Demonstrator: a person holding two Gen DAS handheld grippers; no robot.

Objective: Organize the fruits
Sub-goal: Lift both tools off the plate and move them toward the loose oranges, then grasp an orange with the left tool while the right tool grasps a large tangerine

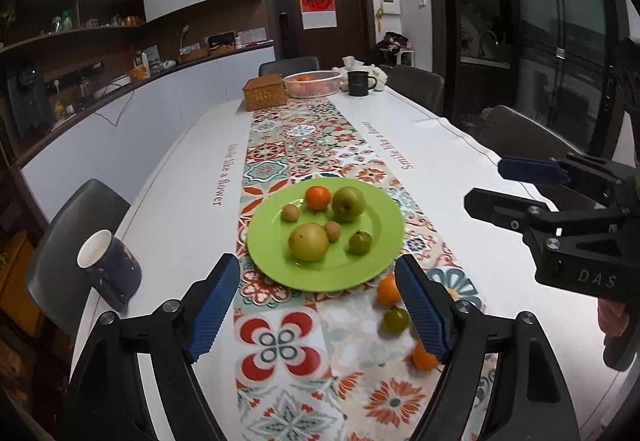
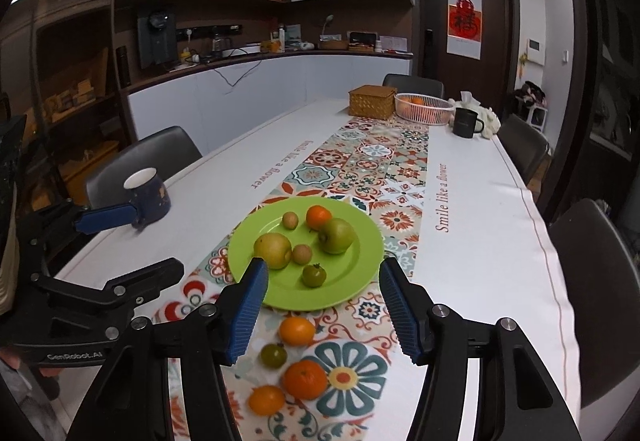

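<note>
A green plate point(image 1: 372, 261) point(image 2: 352, 281) on the patterned runner holds a yellow pear point(image 1: 309, 247), a green apple point(image 1: 349, 203), an orange tangerine point(image 1: 318, 197), a green tomato point(image 1: 360, 242) and two small brown fruits. Loose on the runner before it lie a yellow-orange fruit point(image 2: 296, 330), a green tomato point(image 2: 273, 355), a tangerine point(image 2: 305, 379) and another orange fruit point(image 2: 266, 399). My left gripper point(image 1: 318, 305) is open and empty in front of the plate. My right gripper point(image 2: 322, 311) is open and empty above the loose fruits.
A dark blue mug point(image 1: 110, 267) stands at the table's left edge. At the far end are a wicker box point(image 1: 264, 92), a white basket point(image 1: 313, 83) with fruit and a black mug point(image 1: 360, 83). Chairs surround the table.
</note>
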